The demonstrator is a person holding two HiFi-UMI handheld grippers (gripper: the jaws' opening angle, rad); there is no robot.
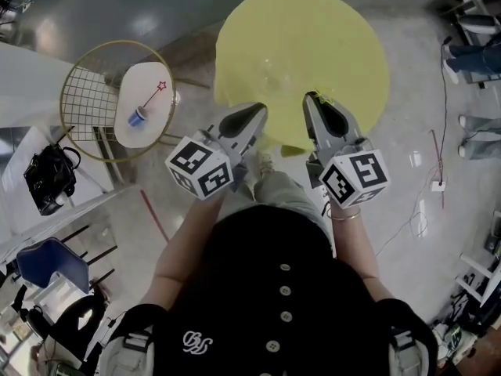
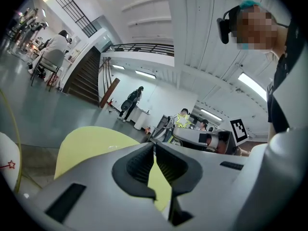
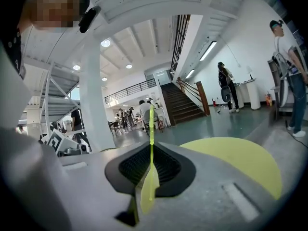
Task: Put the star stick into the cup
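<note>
A thin yellow-green star stick (image 3: 151,129) stands upright between the jaws of my right gripper (image 3: 151,146), which is shut on it. Its yellow star head (image 2: 183,121) shows in the left gripper view. In the head view my right gripper (image 1: 315,97) hovers over the near edge of the round yellow table (image 1: 344,45). A faint clear cup (image 1: 275,72) seems to stand mid-table. My left gripper (image 1: 261,106) hangs beside the right one at the table's near edge. Its jaws meet at the tips (image 2: 154,146) with nothing between them.
At the left, a small white side table (image 1: 137,81) inside a gold wire hoop carries a blue cup (image 1: 138,117) and a red star stick (image 1: 154,93). A black bag (image 1: 49,177) and a blue chair (image 1: 51,265) sit further left. People stand in the hall.
</note>
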